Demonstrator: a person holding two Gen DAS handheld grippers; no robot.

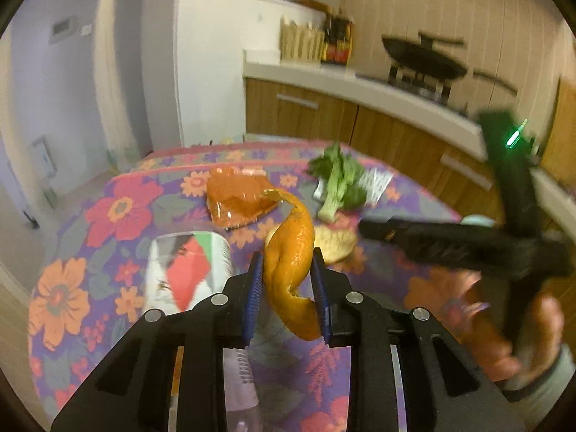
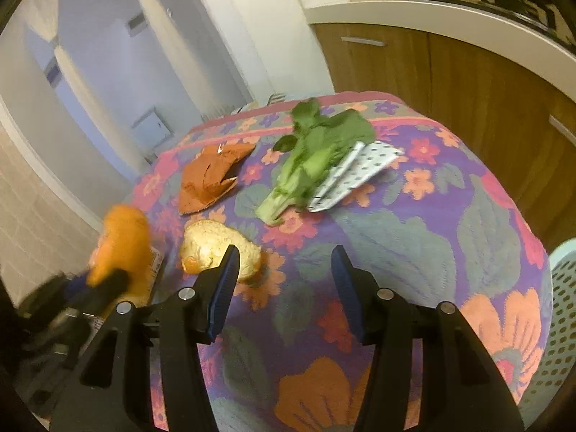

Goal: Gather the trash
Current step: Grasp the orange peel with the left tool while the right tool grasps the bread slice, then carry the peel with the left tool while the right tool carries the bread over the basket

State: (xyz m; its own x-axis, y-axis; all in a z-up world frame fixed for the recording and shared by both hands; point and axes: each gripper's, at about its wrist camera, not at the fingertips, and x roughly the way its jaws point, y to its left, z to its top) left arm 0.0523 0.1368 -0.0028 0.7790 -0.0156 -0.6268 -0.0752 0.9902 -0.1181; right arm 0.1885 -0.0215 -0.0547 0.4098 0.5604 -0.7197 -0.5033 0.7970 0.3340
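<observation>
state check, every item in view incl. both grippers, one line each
left gripper: shut on orange peel
orange peel: lifted off the table
right gripper: open, empty
second peel: lying on the tablecloth
leafy green: lying partly on the dotted paper
orange wrapper: crumpled, on the cloth
can: on its side

We are seeing the black right-hand gripper (image 1: pixel 450 241) and its holding hand (image 1: pixel 518 334) smearing into blur at the left wrist view's edge. The left gripper's black fingers are hiding the lower part of the white printed can (image 1: pixel 187 266) (label unreadable). The pale perforated plastic basket (image 2: pixel 556 309) is running off the right wrist view's edge.
</observation>
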